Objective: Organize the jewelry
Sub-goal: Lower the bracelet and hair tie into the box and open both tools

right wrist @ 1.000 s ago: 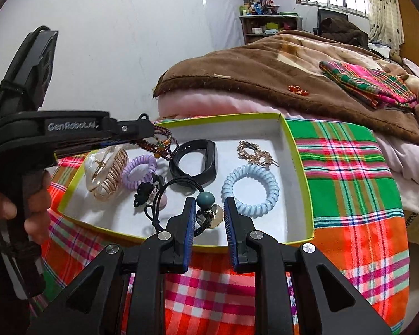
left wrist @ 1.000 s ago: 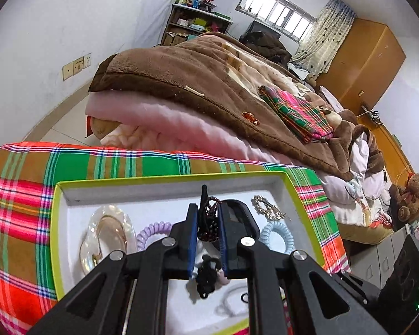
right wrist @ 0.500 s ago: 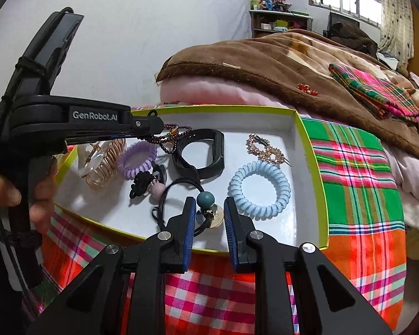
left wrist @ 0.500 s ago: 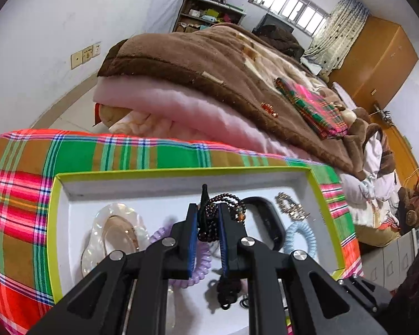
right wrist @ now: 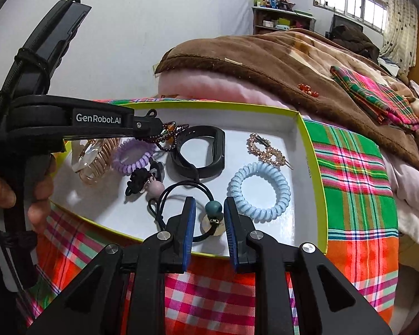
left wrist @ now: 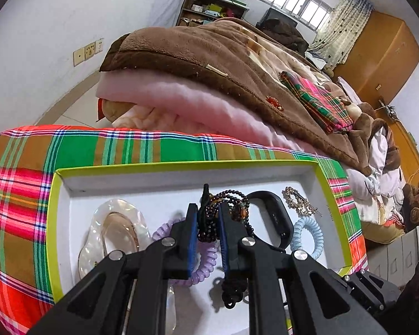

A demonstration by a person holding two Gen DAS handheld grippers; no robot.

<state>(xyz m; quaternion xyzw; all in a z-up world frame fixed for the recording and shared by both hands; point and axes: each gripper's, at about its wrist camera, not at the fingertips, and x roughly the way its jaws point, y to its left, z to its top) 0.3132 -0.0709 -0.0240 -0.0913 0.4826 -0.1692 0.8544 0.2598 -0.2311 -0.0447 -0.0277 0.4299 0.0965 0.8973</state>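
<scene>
Dark beaded bracelet (left wrist: 226, 208) is dangling pinched in left claw (left wrist: 208, 223) above white tray (left wrist: 153, 187), right claw (right wrist: 209, 223) idling spread; loose strands risk snagging purple coil tie (left wrist: 206, 259).

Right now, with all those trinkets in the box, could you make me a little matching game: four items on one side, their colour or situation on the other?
Things:
1. beaded bracelet
2. coil hair tie
3. wristband
4. hair clip

Descriptions:
A. gold, lying near the tray's right wall
B. black, lying flat mid-tray
C. pale blue, lying beside the right gripper
D. dark beads, pinched in the left gripper above the tray

Pairs: 1-D, 2-C, 3-B, 4-A
</scene>
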